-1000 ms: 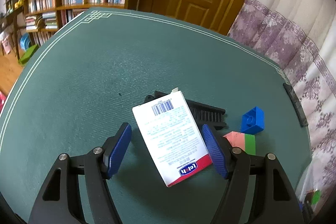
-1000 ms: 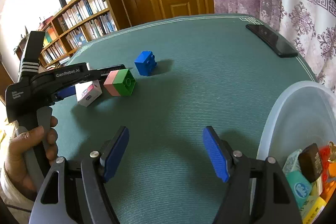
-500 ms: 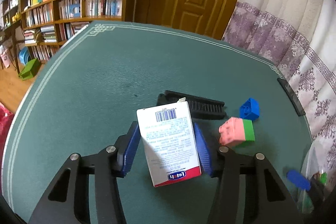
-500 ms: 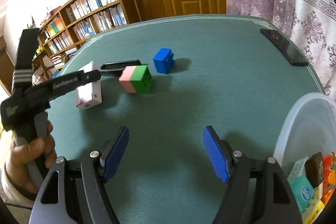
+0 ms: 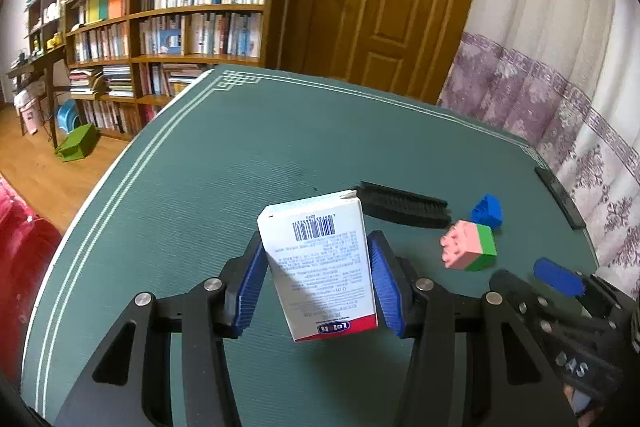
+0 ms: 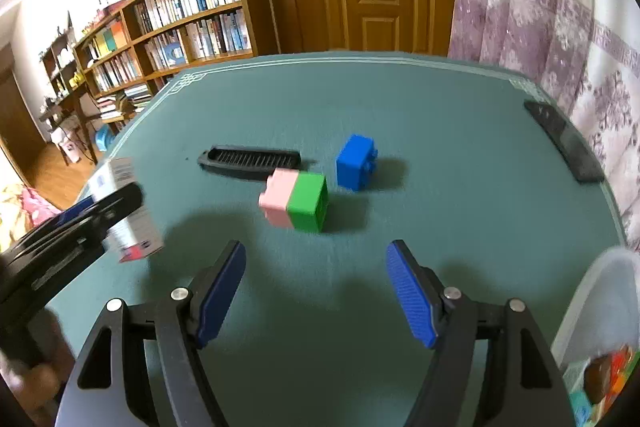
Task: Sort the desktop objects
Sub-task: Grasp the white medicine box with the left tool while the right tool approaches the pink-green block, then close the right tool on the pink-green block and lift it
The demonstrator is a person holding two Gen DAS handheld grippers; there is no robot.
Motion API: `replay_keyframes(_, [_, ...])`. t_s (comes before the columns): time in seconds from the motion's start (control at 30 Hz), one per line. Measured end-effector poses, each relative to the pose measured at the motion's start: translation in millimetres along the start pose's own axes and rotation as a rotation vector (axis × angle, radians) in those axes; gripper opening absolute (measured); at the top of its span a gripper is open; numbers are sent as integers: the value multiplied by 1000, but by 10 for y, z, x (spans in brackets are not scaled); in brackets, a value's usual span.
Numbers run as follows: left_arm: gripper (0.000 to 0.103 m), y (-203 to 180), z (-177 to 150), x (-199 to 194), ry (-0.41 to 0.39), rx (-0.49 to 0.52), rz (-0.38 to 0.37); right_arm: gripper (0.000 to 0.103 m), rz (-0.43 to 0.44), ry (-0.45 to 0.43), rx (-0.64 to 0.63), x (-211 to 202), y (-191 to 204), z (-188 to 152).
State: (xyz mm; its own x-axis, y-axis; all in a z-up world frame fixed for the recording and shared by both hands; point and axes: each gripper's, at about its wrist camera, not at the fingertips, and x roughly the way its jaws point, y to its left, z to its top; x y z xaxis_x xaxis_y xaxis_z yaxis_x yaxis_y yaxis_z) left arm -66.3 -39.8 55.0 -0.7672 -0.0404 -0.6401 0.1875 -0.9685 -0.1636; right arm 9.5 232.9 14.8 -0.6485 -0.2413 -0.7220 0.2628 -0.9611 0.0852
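We have the white carton clamped between the blue pads of our left gripper, lifted clear of the green table, on the near side of the black comb. Our right gripper hangs spread wide and empty, nearer us than the pink-and-green block, with the blue block just right of the comb. We judge the carry step is in hand. Next we need to bring the carton across to the translucent bin, well right of the comb, and release it there.
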Motion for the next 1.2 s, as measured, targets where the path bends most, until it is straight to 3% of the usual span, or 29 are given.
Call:
replay_keyframes(0.2, [52, 170, 6, 59, 10, -50, 22, 77, 3, -14, -17, 195, 113, 124])
replay_keyframes(0.53, [52, 175, -23, 91, 19, -50, 24, 76, -39, 13, -38, 571, 160, 189])
replay_keyframes(0.73, [50, 147, -37, 100, 25, -45, 24, 54, -45, 28, -54, 696, 164, 231])
replay_keyframes(1.2, [50, 125, -22, 51, 24, -38, -20, 53, -46, 27, -26, 508, 107, 176])
